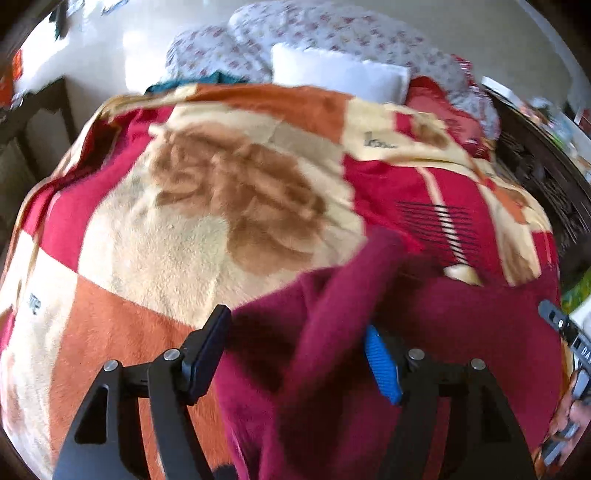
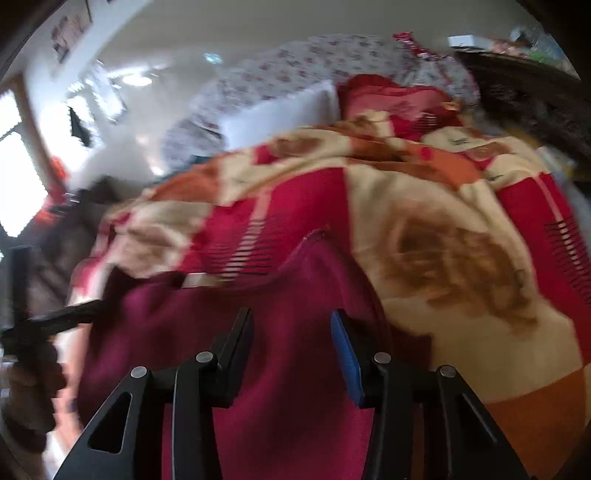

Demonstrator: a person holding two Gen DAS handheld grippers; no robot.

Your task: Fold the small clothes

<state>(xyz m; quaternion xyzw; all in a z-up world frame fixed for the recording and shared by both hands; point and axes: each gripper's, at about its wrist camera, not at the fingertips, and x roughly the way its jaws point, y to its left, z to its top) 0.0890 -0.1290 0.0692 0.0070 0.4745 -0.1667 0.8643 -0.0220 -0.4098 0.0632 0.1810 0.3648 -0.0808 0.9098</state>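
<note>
A maroon garment lies on a bed blanket patterned in red, cream and orange. In the left wrist view my left gripper is open, with a raised fold of the garment standing between its wide-apart jaws. In the right wrist view the garment spreads under and ahead of my right gripper, which is open just above the cloth. The other gripper shows at the right edge of the left view and at the left edge of the right view.
A white pillow and a floral-print bedding heap sit at the head of the bed. A red cushion lies beside them. Dark wooden furniture stands along the right side. A bright window is at left.
</note>
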